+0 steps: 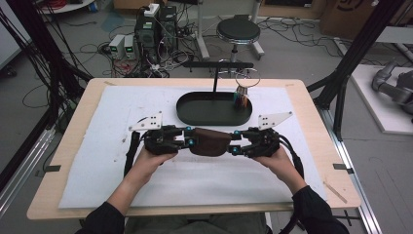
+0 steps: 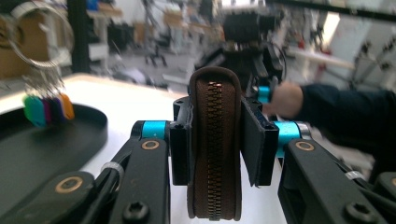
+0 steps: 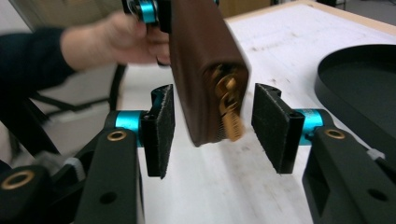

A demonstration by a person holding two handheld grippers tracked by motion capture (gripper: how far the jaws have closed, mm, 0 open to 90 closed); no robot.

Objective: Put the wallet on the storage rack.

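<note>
Wooden table (image 1: 311, 105), light plywood top, rounded corners. A white mat (image 1: 122, 161), soft foam-like sheet with a few small dark specks, covers most of it. Landmark: black oval tray (image 1: 195, 117), matte, low raised rim, at the far middle of the mat. A thin black post (image 1: 215, 80) with a crossbar rises from the tray's far edge. A key ring (image 1: 242, 92) sits at the tray's right end: a bare metal hoop with short coloured plastic tags in green, purple and orange.

Brown zip pouch (image 1: 210, 141), leather-like, smooth, rounded corners, is just in front of the tray on the near side and is held off the mat between the two grippers. A brass-toned zipper runs around its edge, and the gold metal pull (image 3: 229, 116) dangles at the end facing the right gripper.

Left gripper (image 1: 187, 142), black frame with cyan pivots and flat black fuzzy pads, is near-left of the tray. Its jaws are clamped on the pouch's left end, with both pads pressed against the pouch's sides in the left gripper view.

Right gripper (image 1: 236, 143), same build, is near-right of the tray. Its jaws are released and spread, straddling the pouch's zipper-pull end with a clear gap between each pad and the pouch.

A grey triangular plate tops each gripper.
</note>
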